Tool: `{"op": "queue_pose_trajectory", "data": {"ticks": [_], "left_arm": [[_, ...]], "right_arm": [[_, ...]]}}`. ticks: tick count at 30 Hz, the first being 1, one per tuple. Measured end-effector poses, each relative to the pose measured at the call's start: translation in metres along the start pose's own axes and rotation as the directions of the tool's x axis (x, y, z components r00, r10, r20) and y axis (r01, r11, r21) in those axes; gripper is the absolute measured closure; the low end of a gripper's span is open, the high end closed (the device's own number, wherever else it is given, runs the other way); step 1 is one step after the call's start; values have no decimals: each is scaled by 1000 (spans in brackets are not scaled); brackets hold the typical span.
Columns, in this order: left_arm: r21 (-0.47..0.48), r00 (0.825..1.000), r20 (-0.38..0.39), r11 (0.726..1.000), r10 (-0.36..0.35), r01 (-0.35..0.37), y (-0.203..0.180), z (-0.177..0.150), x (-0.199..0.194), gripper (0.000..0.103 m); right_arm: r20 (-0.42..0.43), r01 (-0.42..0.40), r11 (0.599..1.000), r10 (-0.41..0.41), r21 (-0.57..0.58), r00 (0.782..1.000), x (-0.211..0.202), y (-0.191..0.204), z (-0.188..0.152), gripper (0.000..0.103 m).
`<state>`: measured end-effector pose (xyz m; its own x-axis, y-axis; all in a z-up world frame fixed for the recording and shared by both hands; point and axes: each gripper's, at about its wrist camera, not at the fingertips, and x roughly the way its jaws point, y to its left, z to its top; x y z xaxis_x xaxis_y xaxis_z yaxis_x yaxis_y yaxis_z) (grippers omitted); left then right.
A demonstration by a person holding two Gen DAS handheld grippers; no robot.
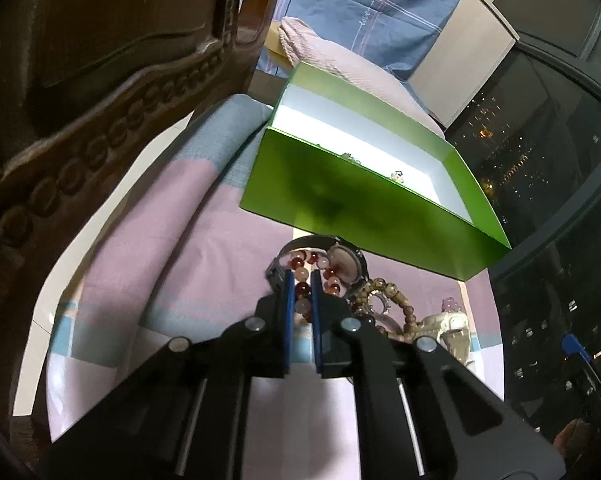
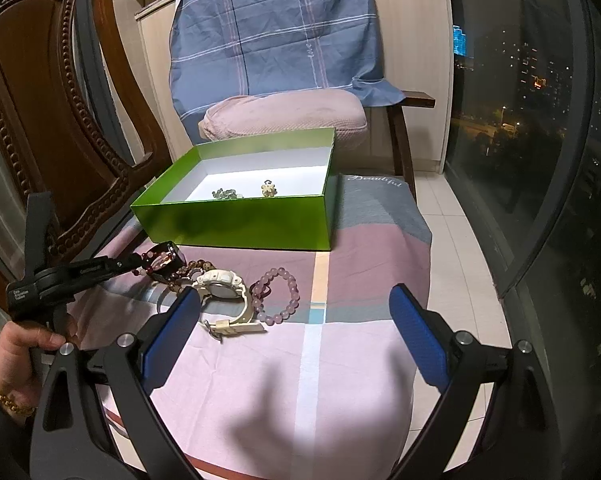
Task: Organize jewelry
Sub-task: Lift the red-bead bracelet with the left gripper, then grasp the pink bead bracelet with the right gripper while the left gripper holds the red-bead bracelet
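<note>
The left gripper [image 1: 302, 290] is clamped on a red-and-pink bead bracelet [image 1: 302, 289] (beside a dark watch [image 1: 342, 264]) before the green cardboard box [image 1: 352, 196]; the right gripper [image 2: 294, 332] hangs wide open, empty.

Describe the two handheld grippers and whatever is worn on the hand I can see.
Both grippers, left and right, have black angular frames with round silver pivot bolts and blue textured finger pads. The left carries a small white-lettered label. The left hand wears a gold chain bracelet and a dark sleeve.

Both wrist views face the green box [image 1: 352, 204] (left nearer)
</note>
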<state>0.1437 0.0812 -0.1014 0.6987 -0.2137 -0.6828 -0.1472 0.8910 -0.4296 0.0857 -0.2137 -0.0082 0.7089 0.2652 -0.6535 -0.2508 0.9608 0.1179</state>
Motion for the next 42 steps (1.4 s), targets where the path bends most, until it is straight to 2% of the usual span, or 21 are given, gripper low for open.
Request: {"op": "queue_pose_trajectory", "data": {"ticks": [6,11,15,17,19,23,26,33,36,38,39,42], "left_arm": [[23,998,65,999,-25,24,-6,4,-20,96],[145,985,170,989,-42,18,-32,5,-57,96],[283,960,278,958,-36,-46,-59,-2,-98,95],[314,952,304,948,-42,-58,-65,-7,-115,95],[314,952,300,948,-56,-43,-65,-10,-127,95],[320,954,294,947,-56,-43,-63,-9,-134,95],[325,956,287,944,-53,-45,-62,-10,-134,95],[342,959,281,938,-47,-54,-63,-14,-133,95],[345,961,273,937,-41,-58,-61,-14,-131,95],[345,962,271,937,-40,-58,-61,-14,-131,95],[345,961,272,937,-40,-59,-61,-13,-132,95],[344,962,272,937,-39,-60,-61,-13,-133,95]], "right_arm": [[1,5,1000,-5,-6,1000,1,0,1,10],[2,20,1000,-20,6,1000,5,-7,3,10],[-11,68,998,-68,-5,998,12,-13,4,10],[-27,97,995,-97,-16,995,17,-16,3,10],[-46,124,992,-125,-28,991,24,-17,0,11],[-103,139,989,-144,-59,984,48,-18,-3,26],[-159,136,987,-149,-86,976,74,-14,-2,43],[-258,98,990,-122,-103,959,121,4,-1,60],[-247,99,988,-125,-117,961,126,10,-2,67],[-254,80,989,-109,-122,961,127,14,-1,83],[-259,69,989,-100,-129,961,127,16,-1,95],[-266,68,991,-96,-112,959,125,15,-1,95]]}}
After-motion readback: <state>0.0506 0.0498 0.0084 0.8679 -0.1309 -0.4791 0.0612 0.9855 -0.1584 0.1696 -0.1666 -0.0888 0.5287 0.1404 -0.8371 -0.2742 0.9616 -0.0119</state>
